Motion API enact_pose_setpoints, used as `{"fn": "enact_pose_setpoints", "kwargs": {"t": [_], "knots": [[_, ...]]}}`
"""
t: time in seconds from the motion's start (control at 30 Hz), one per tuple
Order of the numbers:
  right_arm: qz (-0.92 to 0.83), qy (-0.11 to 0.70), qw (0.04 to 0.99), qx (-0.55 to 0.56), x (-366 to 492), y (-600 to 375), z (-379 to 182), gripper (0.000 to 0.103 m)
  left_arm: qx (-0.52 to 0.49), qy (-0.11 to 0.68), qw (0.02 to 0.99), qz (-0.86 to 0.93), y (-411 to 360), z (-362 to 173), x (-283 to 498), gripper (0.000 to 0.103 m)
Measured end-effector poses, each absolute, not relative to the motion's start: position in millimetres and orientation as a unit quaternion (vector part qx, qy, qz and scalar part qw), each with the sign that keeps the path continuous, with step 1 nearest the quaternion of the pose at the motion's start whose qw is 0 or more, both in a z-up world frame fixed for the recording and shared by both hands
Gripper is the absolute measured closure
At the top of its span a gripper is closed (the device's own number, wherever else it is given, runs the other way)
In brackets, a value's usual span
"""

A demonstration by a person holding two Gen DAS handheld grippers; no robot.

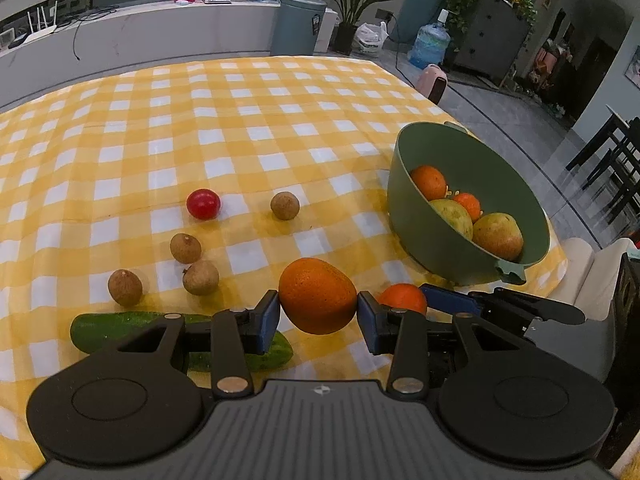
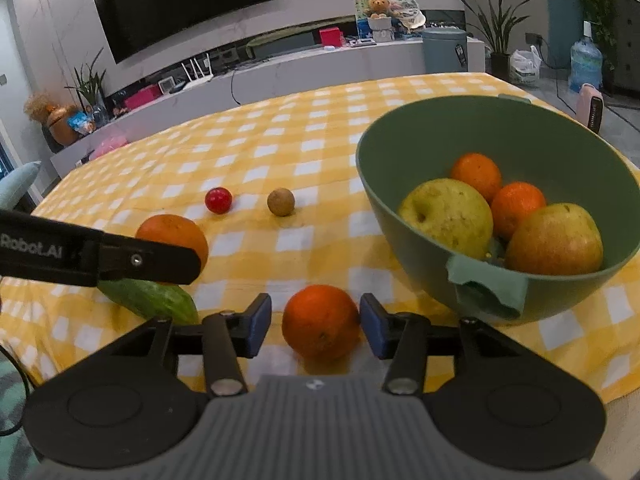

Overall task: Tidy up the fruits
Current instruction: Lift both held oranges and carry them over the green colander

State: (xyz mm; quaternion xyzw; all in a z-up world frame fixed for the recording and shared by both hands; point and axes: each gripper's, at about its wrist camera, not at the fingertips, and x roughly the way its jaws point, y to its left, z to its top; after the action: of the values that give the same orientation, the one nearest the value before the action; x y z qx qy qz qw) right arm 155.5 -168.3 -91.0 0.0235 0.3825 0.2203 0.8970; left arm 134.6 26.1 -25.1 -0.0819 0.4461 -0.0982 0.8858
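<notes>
My left gripper (image 1: 318, 312) is shut on a large orange (image 1: 318, 295), both blue pads pressing its sides, a little above the checked cloth. The same orange (image 2: 172, 236) shows in the right wrist view behind a left finger (image 2: 100, 258). My right gripper (image 2: 316, 318) stands open around a smaller orange (image 2: 322, 328) resting on the cloth, with a gap at each pad. That orange (image 1: 402, 298) lies just in front of the green bowl (image 2: 440, 132), which holds two oranges and two yellow-green fruits.
Several brown longans (image 1: 185, 248), a cherry tomato (image 1: 203, 204) and a cucumber (image 1: 120, 328) lie on the yellow checked tablecloth (image 1: 240, 120) left of the bowl (image 1: 460, 148). The table edge falls away right of the bowl. A cabinet and plants stand beyond.
</notes>
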Motion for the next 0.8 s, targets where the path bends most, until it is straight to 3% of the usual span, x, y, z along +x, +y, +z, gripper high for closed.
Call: {"fn": "enact_pose_setpoints", "kwargs": {"t": [0.43,0.8], "knots": [[0.205,0.386,0.899,0.005,151,-165,-92,0.063,-0.072,0.438,0.892,-0.088,24,-12,122,0.056],[0.23,0.333,0.914,0.016,114,-194,-40,0.063,-0.049,0.411,0.904,-0.105,-3,10,122,0.056]]}}
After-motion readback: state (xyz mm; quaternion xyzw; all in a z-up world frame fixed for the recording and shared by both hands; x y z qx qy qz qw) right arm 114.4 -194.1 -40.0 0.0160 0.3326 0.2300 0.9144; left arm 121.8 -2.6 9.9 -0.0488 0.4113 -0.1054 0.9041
